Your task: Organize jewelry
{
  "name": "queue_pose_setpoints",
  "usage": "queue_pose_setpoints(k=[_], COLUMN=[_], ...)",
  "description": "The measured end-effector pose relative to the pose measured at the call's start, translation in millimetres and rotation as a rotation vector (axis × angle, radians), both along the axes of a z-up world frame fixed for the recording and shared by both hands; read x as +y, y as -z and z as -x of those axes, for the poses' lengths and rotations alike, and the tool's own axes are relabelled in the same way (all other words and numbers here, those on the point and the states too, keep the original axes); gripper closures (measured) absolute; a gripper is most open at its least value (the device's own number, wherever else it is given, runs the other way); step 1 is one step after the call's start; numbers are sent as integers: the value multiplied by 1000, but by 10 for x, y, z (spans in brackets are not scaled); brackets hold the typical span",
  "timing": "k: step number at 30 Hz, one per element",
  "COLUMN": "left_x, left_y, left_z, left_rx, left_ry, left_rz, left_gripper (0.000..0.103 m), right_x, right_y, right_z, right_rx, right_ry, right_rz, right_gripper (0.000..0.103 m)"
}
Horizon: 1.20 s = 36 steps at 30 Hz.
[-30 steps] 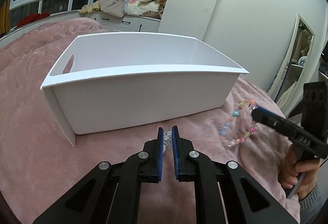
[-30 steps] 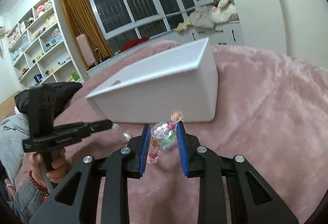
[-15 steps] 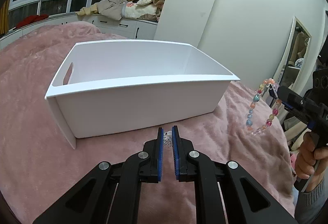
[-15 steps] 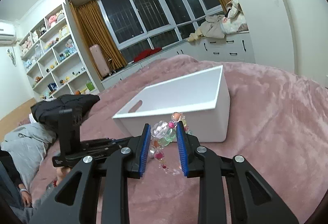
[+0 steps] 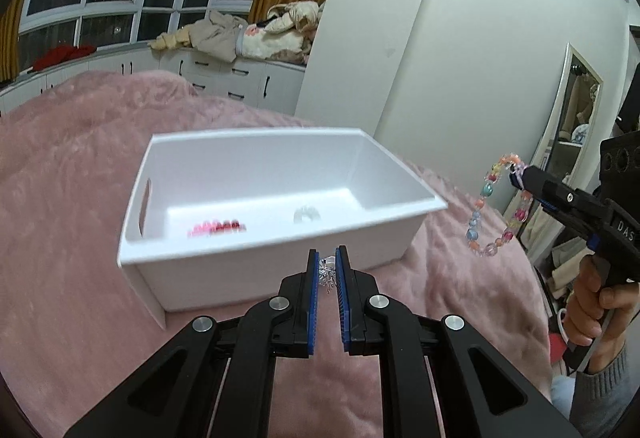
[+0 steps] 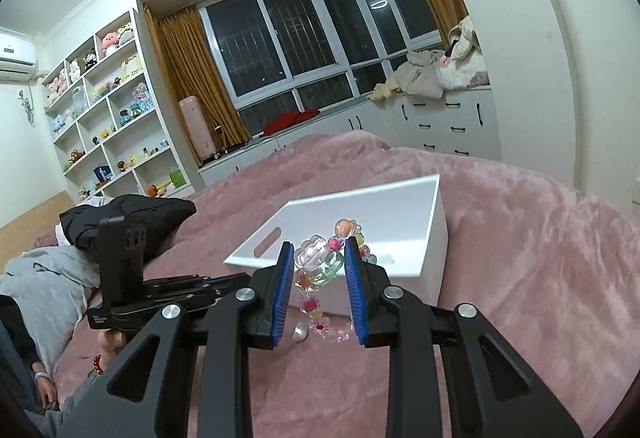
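Depositing jewelry in the white bin (image 5: pixel 256 262) on the pink bed (image 5: pixel 60 238): each piece is best carried past the rim before release. Left tongs (image 5: pixel 327 270), nearly closed, pinch a small clear trinket (image 5: pixel 326 272) before the near wall. Right tongs (image 6: pixel 318 264), partly closed, grip a dangling multicolored bead bracelet (image 5: pixel 490 213) beside the bin.

Home bedroom, pink plush bedspread (image 6: pixel 520 258), toy-filled white shelves (image 6: pixel 104 109), gold curtains (image 6: pixel 188 77), standing mirror (image 5: pixel 568 125)
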<state>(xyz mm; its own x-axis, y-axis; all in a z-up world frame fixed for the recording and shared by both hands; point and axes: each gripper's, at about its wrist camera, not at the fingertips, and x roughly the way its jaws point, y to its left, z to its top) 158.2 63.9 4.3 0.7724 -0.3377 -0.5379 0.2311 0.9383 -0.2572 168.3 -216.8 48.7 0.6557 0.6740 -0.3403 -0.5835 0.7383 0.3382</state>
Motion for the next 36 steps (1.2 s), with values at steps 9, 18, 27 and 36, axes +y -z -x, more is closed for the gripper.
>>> queue_pose_setpoints(k=[9,18,27,36], left_x=[71,246,113,92], left_y=[-340,-210,0,154], left_z=[-345,-621,-443,-549], left_rx=[-48,-8,11,32], left_ry=[-35,-68,6,-36], left_rz=[-12,8,-70,-72], left_gripper=[83,79,43,34], right_x=[145,443,621,745], right_y=[-147,2,241,400], right_z=[-519,-929,-1086,-1214], right_rx=[39,72,107,154], right_ry=[-11,5,-2,-1], right_rz=[-7,47,80,120], right_gripper=[77,77,77,75])
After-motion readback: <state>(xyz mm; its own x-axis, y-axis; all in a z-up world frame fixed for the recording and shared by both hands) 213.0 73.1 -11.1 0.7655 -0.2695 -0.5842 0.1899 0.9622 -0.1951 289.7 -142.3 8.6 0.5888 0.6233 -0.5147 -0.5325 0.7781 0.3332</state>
